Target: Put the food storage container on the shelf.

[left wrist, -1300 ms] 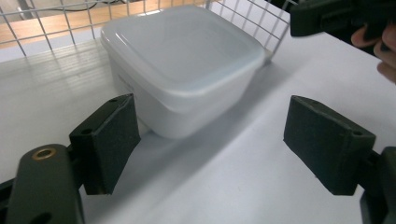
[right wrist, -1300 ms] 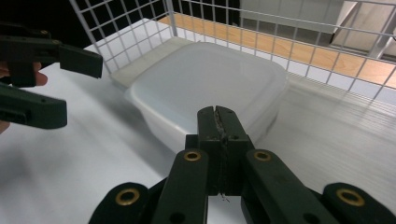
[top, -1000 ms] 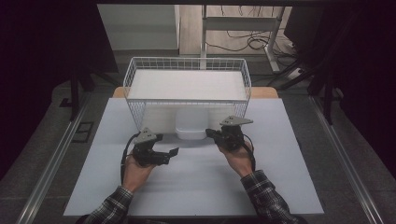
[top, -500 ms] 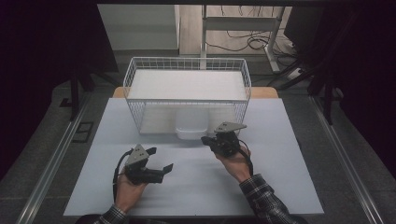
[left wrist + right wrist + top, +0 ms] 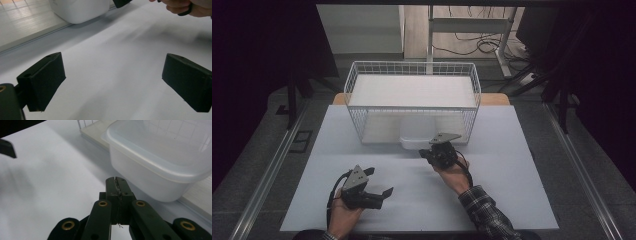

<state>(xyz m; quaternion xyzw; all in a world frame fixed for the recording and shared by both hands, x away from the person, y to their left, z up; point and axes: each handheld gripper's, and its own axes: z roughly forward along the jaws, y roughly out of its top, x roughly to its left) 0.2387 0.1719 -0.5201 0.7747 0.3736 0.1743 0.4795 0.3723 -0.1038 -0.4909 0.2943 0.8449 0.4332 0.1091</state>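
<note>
My left gripper (image 5: 381, 182) lies low over the white mat (image 5: 422, 200) near its front left. Its jaws stand wide apart and have just been opening, with nothing between them (image 5: 113, 80). My right gripper (image 5: 425, 151) is shut with nothing in it. Its tip points at the near wall of a white plastic container (image 5: 418, 136), a short way from it. In the right gripper view the closed jaws (image 5: 116, 180) sit just in front of the container (image 5: 160, 157). The left gripper view has the container (image 5: 80, 10) at the top and the right hand (image 5: 185, 6) at the upper right.
A white wire basket (image 5: 412, 63) stands at the back of the mat, its near side right behind the container. Bare mat stretches between and in front of the grippers. Dark floor and metal rails flank the table on both sides.
The left hand has drawn back from the basket toward the table's front edge, its jaws a little wider. The right gripper has slid slightly left and lower, still shut.
</note>
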